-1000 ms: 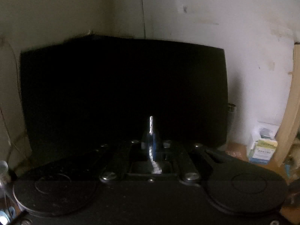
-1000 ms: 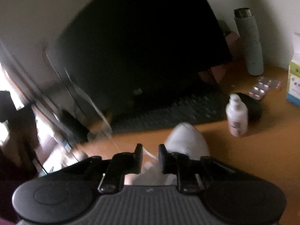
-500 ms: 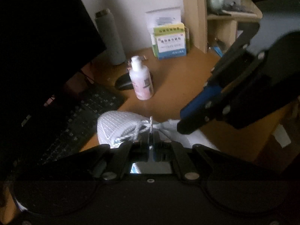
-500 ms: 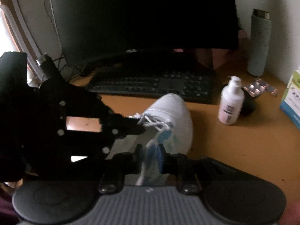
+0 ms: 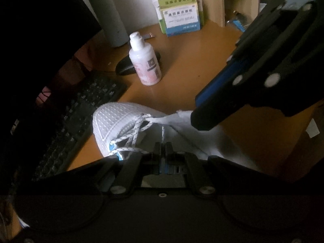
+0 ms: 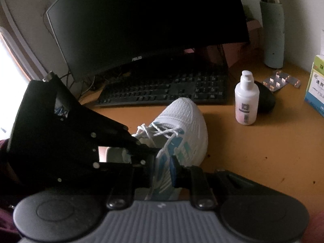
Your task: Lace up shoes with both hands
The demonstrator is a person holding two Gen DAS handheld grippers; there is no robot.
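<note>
A white mesh shoe point(image 6: 182, 119) with blue side stripes lies on the orange desk point(image 6: 263, 151), toe toward the keyboard. White speckled laces point(image 6: 160, 130) cross its lower eyelets. My left gripper point(image 5: 163, 146) is shut on a lace end point(image 5: 163, 132) that sticks up between its fingers, just over the shoe's opening. From the right wrist view, the left gripper point(image 6: 148, 148) reaches in from the left. My right gripper point(image 6: 162, 168) is nearly shut on the shoe's striped side edge. In the left wrist view, the right gripper point(image 5: 196, 119) pinches white fabric by the tongue.
A black keyboard point(image 6: 162, 89) and dark monitor point(image 6: 141, 20) stand behind the shoe. A white pump bottle point(image 6: 246, 103), black mouse point(image 6: 265, 99), grey flask point(image 6: 272, 32), blister packs point(image 6: 281, 81) and medicine boxes point(image 5: 180, 16) crowd the right. A wooden shelf point(image 5: 216, 0) rises behind.
My left gripper swung down from facing the monitor to the shoe, still pinching the lace end. The right jaws narrowed onto the shoe's side.
</note>
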